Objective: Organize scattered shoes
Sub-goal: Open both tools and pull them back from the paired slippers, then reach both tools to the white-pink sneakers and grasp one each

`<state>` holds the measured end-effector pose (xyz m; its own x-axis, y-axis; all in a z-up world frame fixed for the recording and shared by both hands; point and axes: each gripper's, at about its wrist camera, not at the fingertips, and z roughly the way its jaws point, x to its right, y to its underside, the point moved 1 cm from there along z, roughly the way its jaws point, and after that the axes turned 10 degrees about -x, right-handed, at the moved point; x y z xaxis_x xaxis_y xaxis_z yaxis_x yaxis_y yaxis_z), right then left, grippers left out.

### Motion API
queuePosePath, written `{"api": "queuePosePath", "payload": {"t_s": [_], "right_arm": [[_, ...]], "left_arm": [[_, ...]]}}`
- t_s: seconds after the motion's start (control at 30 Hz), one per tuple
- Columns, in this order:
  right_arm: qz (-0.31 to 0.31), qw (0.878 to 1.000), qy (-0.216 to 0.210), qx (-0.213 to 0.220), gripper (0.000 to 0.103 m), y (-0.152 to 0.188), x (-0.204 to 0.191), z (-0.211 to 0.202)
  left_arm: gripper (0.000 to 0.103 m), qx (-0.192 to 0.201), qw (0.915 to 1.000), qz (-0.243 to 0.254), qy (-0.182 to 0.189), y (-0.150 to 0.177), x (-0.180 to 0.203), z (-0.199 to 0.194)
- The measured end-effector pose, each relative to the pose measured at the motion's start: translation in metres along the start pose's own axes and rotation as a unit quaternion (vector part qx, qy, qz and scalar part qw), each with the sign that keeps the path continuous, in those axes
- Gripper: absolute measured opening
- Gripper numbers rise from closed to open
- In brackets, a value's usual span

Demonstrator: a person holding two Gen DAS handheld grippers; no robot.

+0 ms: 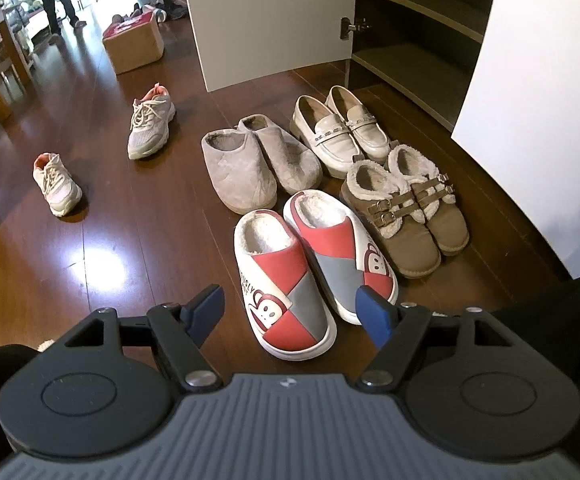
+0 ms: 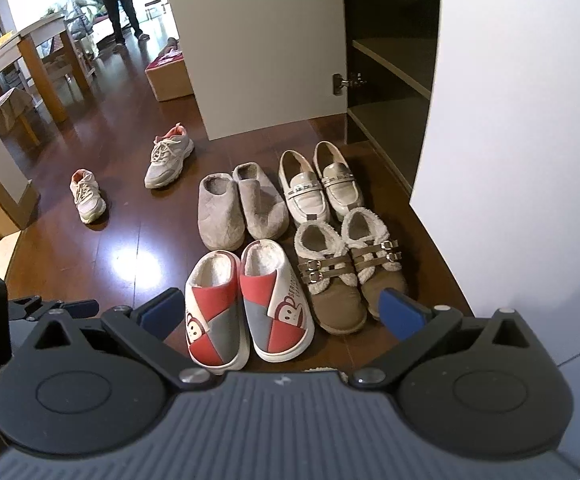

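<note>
Left gripper [image 1: 290,312] jaws wide apart, four paired shoes, two sneakers [image 1: 149,126] [image 1: 57,183] scattered apart, wood floor [image 1: 129,240]

Both wrist cameras look down, side by side, at paired shoes [image 1: 314,208].

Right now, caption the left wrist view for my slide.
Open left gripper above four paired shoes; two sneakers lie scattered.

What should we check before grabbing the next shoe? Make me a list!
1. Left gripper open and empty: ok.
2. Right gripper open and empty: ok.
3. Four pairs lined up neatly, including the monkey slippers: ok.
4. Two sneakers together: not ok; the near sneaker and the far sneaker lie apart.
5. Floor around the sneakers free of clutter: ok.
6. Cabinet doors open: ok.
</note>
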<state>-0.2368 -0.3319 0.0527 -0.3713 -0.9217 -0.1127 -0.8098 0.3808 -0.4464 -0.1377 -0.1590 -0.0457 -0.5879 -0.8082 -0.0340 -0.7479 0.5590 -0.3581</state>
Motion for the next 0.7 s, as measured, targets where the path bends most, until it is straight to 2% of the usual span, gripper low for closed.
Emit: {"api": "queuePosePath", "payload": {"t_s": [0.1, 0.17, 0.23, 0.3, 0.37, 0.4, 0.43, 0.47, 0.53, 0.6, 0.63, 0.7], "right_arm": [[-0.019, 1.0, -0.015, -0.003, 0.102, -0.015, -0.011, 0.008], [-0.035, 0.999, -0.025, -0.008, 0.102, -0.028, -0.021, 0.018], [-0.053, 0.998, -0.032, -0.019, 0.102, -0.044, -0.032, 0.034], [-0.071, 0.996, -0.039, -0.033, 0.102, -0.062, -0.046, 0.052], [-0.092, 0.994, -0.045, -0.047, 0.102, -0.082, -0.063, 0.073], [-0.104, 0.992, -0.044, -0.051, 0.102, -0.094, -0.075, 0.086], [-0.117, 0.991, -0.043, -0.056, 0.102, -0.107, -0.087, 0.098], [-0.129, 0.989, -0.042, -0.06, 0.102, -0.119, -0.099, 0.11], [-0.154, 0.985, -0.04, -0.069, 0.102, -0.144, -0.122, 0.134], [-0.179, 0.98, -0.038, -0.078, 0.102, -0.168, -0.146, 0.159], [-0.198, 0.977, -0.032, -0.079, 0.102, -0.179, -0.161, 0.172], [-0.247, 0.966, -0.013, -0.075, 0.102, -0.193, -0.199, 0.205]], "left_arm": [[0.075, 0.002, 0.9999, -0.014, -0.005, -0.01, -0.032, -0.011], [0.08, 0.009, 0.9991, -0.025, -0.032, -0.021, -0.065, -0.018], [0.08, 0.016, 0.9962, -0.039, -0.075, -0.028, -0.105, -0.027], [0.081, 0.015, 0.9912, -0.064, -0.115, -0.035, -0.151, -0.035], [0.091, 0.009, 0.9848, -0.091, -0.148, -0.044, -0.198, -0.042], [0.092, 0.005, 0.9808, -0.103, -0.165, -0.048, -0.22, -0.044], [0.092, 0.005, 0.9796, -0.106, -0.171, -0.048, -0.226, -0.044], [0.092, 0.005, 0.972, -0.111, -0.207, -0.056, -0.257, -0.043], [0.097, -0.003, 0.9682, -0.101, -0.229, -0.075, -0.287, -0.031], [0.098, -0.012, 0.9646, -0.091, -0.247, -0.093, -0.317, -0.019], [0.1, -0.012, 0.9642, -0.089, -0.25, -0.095, -0.321, -0.016], [0.1, -0.023, 0.9611, -0.074, -0.265, -0.124, -0.351, 0.023]]}}
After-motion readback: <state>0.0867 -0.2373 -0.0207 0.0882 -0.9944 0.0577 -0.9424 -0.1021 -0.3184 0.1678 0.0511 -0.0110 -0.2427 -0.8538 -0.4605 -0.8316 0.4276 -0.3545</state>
